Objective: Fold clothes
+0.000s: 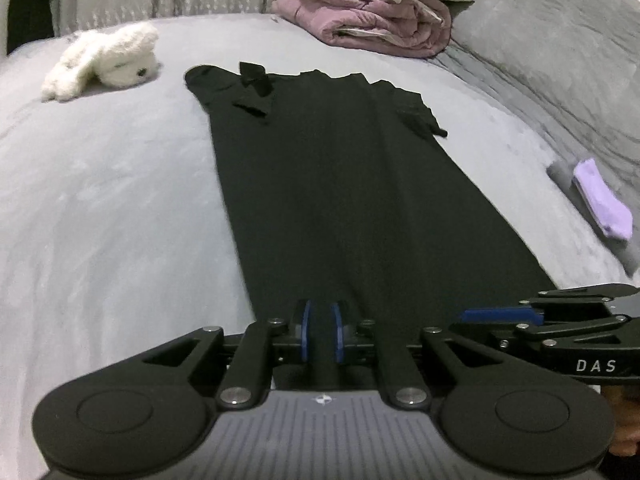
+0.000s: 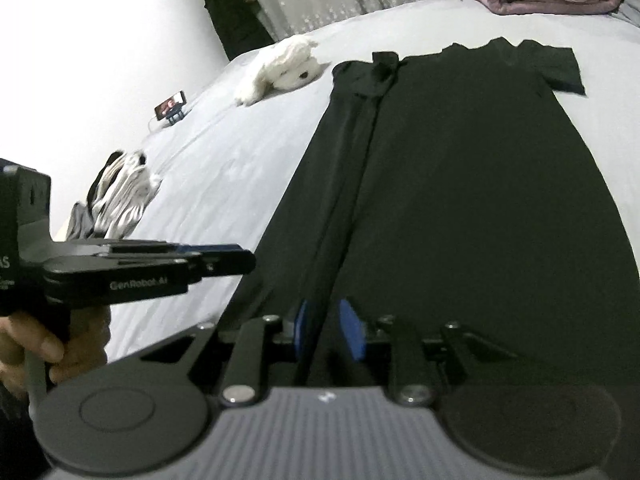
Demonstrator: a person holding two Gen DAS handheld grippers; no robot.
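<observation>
A long black garment [image 1: 332,168] lies flat on the grey bed [image 1: 100,200], short sleeves at the far end and hem toward me. My left gripper [image 1: 322,332] is at the hem's left part, its blue pads [image 1: 306,330] close together with black fabric between them. My right gripper [image 2: 326,332] grips the hem further right, and a raised fold of the garment [image 2: 460,184] runs between its pads. Each gripper shows from the side in the other's view: the right gripper [image 1: 496,316] and the left gripper [image 2: 240,260].
A white plush toy [image 1: 104,60] lies beyond the garment's left shoulder. A folded pink quilt [image 1: 372,20] sits at the bed's far end. A folded purple cloth [image 1: 604,204] rests to the right. A phone on a stand [image 2: 172,106] and striped crumpled clothes [image 2: 116,196] lie left.
</observation>
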